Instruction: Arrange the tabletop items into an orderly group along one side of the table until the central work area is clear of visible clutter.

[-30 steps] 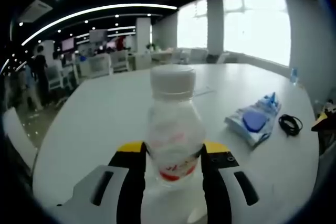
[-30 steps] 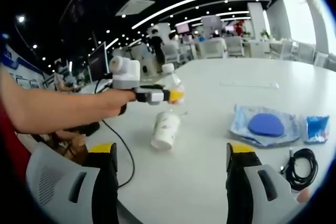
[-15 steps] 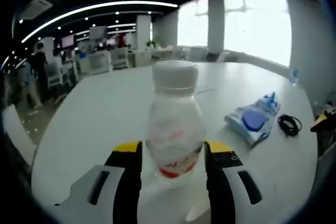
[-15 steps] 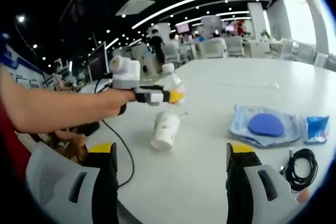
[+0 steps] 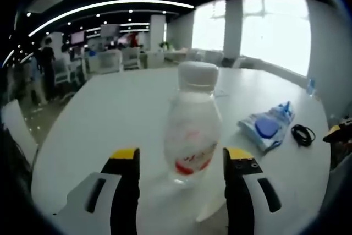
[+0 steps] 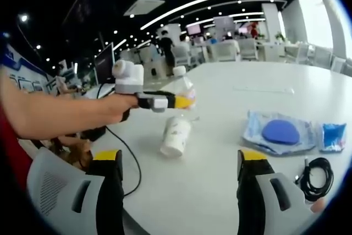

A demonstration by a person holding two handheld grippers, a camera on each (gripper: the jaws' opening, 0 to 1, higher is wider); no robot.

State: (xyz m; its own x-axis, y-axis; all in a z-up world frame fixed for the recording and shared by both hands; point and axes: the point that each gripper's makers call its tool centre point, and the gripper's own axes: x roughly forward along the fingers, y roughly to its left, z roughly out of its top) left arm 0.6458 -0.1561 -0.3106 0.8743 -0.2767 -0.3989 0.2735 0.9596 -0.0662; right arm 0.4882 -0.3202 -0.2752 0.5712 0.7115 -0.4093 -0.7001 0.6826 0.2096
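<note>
A: Two tools in use; how do the jaws of the left tool (image 5: 180, 160) stand?

B: Spread apart; the clear plastic bottle with a white cap and red label (image 5: 192, 130) stands upright on the white round counter (image 5: 99, 119) between them, with a gap on each side; in the right gripper view the same left tool (image 6: 184, 100) reaches in from the left, held in a person's hand (image 6: 118, 107), with the bottle (image 6: 181, 81) at its yellow tips.

A: And the right tool (image 6: 179, 163)?

B: Jaws wide apart, nothing between them, low over the near part of the counter (image 6: 220, 152).

A: Other items on the counter?

B: One white paper cup (image 6: 175, 135) lying on its side just in front of the bottle; a clear plastic packet with a blue oval inside (image 6: 279, 132) to the right; a small blue packet (image 6: 333, 135) just beside that; a coiled black cable (image 6: 314, 175) nearer the edge; in the left gripper view the clear packet (image 5: 267, 129) and the cable (image 5: 302, 134) lie right of the bottle.
</note>
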